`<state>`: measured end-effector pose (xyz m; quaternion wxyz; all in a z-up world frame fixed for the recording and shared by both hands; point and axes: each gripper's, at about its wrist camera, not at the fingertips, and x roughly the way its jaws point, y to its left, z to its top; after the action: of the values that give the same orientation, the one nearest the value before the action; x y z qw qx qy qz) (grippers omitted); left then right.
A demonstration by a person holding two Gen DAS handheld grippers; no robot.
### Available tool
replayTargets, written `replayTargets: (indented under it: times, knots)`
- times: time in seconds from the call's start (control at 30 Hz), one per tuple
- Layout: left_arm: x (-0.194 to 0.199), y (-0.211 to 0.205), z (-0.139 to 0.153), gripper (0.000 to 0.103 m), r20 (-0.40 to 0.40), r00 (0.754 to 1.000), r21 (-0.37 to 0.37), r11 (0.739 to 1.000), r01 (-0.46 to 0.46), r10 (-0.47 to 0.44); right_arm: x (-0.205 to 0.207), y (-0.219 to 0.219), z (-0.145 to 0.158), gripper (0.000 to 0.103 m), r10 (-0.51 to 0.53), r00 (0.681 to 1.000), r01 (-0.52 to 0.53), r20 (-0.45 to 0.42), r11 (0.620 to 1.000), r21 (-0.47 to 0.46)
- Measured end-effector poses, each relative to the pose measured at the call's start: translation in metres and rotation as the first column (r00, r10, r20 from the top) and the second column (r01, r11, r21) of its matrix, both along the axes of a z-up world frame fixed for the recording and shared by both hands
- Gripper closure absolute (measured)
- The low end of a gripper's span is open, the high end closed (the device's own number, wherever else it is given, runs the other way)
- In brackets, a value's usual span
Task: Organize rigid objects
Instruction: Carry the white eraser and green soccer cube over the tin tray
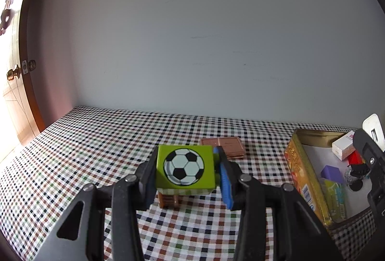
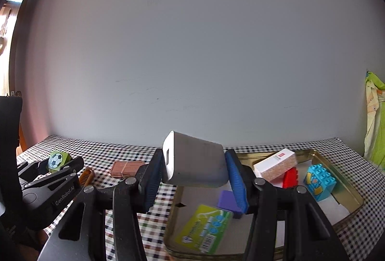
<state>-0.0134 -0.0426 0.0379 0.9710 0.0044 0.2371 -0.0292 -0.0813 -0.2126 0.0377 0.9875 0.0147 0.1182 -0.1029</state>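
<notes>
My left gripper is shut on a green block with a football print and holds it above the checked tablecloth. It also shows at the left of the right wrist view. My right gripper is shut on a white USB charger and holds it above the near left part of a gold tin tray. In the tray lie a green card pack, a purple block, a white box, a red brick and a blue brick.
A brown chocolate-bar-shaped piece lies on the cloth behind the green block. A small brown comb-like piece lies under the left gripper. A plain wall stands behind the table. A wooden door is at the far left.
</notes>
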Motion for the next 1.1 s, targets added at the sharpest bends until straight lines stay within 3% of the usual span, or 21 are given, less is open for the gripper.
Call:
replayTargets:
  times: [0.7, 1.1]
  knots:
    - [-0.020, -0.055, 0.004, 0.061, 0.022, 0.998, 0.012, 0.998, 0.062, -0.062, -0.041, -0.048, 0.016, 0.049, -0.080, 0.996, 0.081, 0.048, 0.997, -0.018]
    - [-0.025, -0.094, 0.006, 0.061, 0.027, 0.993, 0.019, 0.993, 0.117, -0.117, -0.062, -0.099, 0.023, 0.049, -0.169, 0.983, 0.168, 0.070, 0.986, 0.014]
